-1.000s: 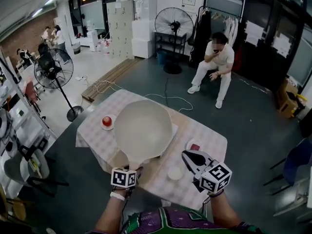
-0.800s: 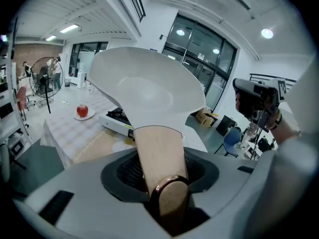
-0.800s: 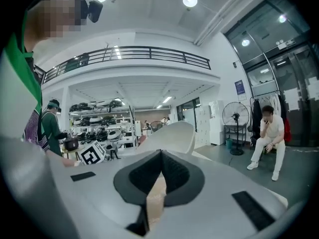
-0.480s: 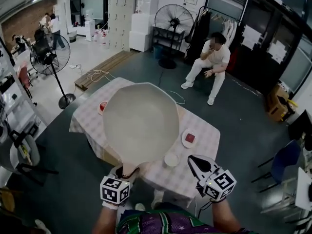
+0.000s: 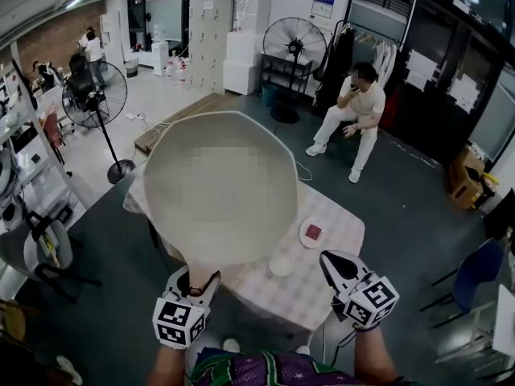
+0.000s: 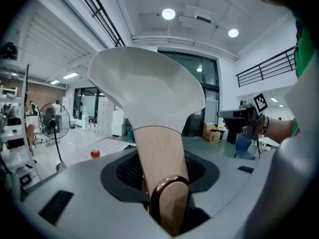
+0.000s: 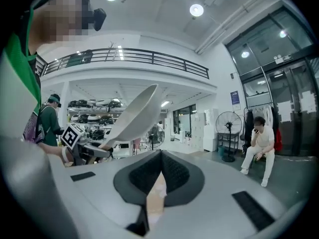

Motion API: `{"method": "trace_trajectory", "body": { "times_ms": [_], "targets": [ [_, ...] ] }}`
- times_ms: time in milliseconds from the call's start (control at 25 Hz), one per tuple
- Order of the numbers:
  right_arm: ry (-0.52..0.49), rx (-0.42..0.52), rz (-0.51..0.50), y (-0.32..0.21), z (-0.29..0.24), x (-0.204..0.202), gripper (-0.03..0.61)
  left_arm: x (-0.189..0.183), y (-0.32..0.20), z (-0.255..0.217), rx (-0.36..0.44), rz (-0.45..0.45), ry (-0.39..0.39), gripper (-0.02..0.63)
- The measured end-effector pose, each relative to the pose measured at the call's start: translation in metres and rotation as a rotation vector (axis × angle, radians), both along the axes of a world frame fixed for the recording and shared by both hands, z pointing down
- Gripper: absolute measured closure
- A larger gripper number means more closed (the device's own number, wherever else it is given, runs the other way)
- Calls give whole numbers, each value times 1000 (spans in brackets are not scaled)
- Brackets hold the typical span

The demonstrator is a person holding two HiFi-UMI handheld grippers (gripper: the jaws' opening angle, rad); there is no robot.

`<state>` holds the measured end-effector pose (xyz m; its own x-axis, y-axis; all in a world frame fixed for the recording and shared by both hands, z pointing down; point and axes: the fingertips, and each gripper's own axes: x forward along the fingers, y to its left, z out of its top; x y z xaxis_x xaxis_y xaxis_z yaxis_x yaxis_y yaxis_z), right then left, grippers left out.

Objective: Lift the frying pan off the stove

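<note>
**Frying pan held aloft over checked table**

A pale, cream-coloured round frying pan (image 5: pixel 211 139) with a light wooden handle (image 5: pixel 202 277) hangs in the air close under the head camera. It is large enough in that view to cover the far left part of the table draped in a checked cloth (image 5: pixel 322 289). The left gripper (image 5: pixel 198 282), at the near left, has its jaws partly apart and clamped on the handle. In the left gripper view the wooden shaft (image 6: pixel 160 156) runs up from between the dark pads, with a copper-coloured hanging loop (image 6: pixel 168 188) at its near end. The pan's bowl (image 6: pixel 149 91) tilts up against the ceiling lights.

The right gripper (image 5: pixel 331 260) hovers at the near right above the table's near edge, well apart from the pan. Its jaws are pressed together with nothing held between them. From the right gripper view the pan (image 7: pixel 135 112) shows to the left, angled upward.

On the cloth just right of the pan sit a small white plate carrying a dark red piece (image 5: pixel 312 232) and, nearer, a small white round dish (image 5: pixel 282 265). A red round object (image 6: pixel 94 154) lies on the table's far left in the left gripper view. Beyond the table a person in white clothes (image 5: pixel 356 112) sits on the far right. Two black pedestal fans stand on the floor, one at the far centre (image 5: pixel 296 43) and one at the far left (image 5: pixel 96 96).
</note>
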<state>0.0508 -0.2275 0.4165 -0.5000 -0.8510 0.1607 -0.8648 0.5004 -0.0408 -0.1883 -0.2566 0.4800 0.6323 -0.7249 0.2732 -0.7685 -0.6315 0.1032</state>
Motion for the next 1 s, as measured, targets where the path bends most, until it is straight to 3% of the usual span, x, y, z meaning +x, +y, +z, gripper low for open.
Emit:
{"method": "trace_trajectory", "body": {
  "times_ms": [200, 520, 720, 1000],
  "targets": [
    [-17, 48, -13, 12, -20, 59, 572, 39, 14, -40, 72, -96, 44, 407],
    [-89, 145, 65, 31, -65, 153, 572, 86, 28, -97, 161, -255, 91, 407],
    [-144, 146, 62, 25, -70, 172, 572, 86, 36, -121, 201, -336, 57, 407],
    [-154, 179, 11, 16, -77, 161, 572, 65, 46, -133, 212, -408, 72, 407]
  ]
}}
